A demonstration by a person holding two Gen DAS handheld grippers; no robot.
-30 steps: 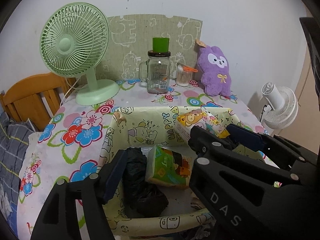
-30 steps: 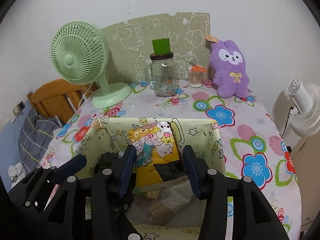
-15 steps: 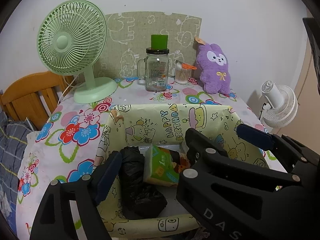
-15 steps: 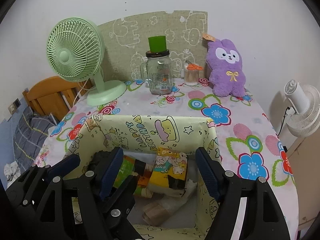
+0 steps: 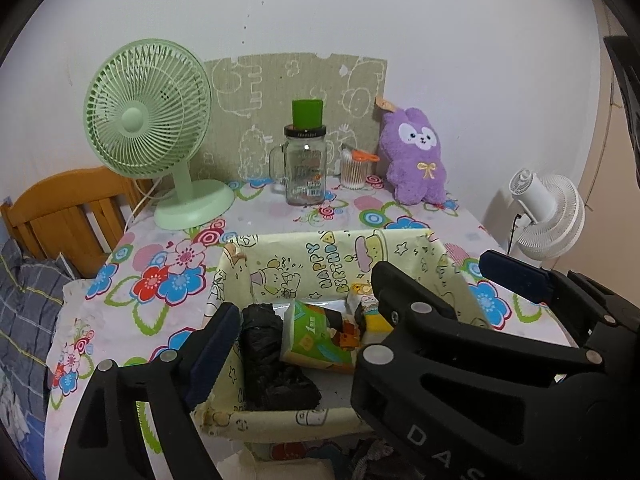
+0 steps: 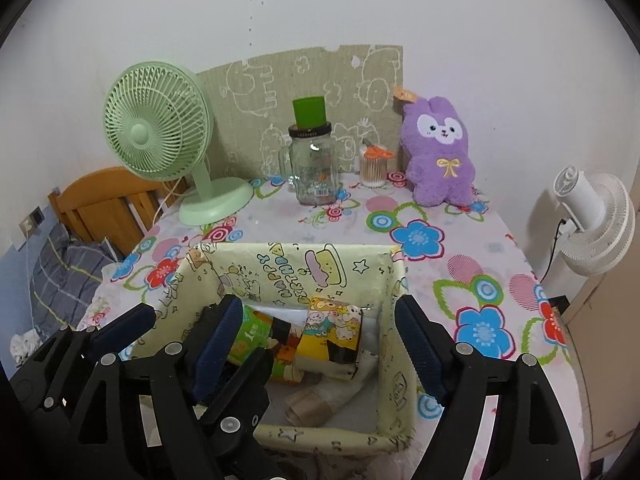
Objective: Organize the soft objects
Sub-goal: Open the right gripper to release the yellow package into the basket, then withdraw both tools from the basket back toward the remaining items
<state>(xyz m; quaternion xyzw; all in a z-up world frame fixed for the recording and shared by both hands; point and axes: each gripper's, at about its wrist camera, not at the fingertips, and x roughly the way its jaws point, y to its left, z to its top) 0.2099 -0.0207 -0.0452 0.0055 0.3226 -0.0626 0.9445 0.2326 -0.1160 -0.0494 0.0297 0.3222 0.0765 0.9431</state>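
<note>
Your right gripper (image 6: 320, 332) is hanging released above the fabric bin (image 6: 288, 264), its yellow tissue pack (image 6: 332, 332) lying inside; your left gripper (image 5: 360, 304) is gaping empty beside.

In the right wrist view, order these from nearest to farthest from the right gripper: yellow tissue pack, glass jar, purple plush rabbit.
1. Yellow tissue pack: inside the box, just ahead of the open right gripper.
2. Glass jar: beyond the box, centre back of the table.
3. Purple plush rabbit: back right, against the wall, slightly farther.
</note>
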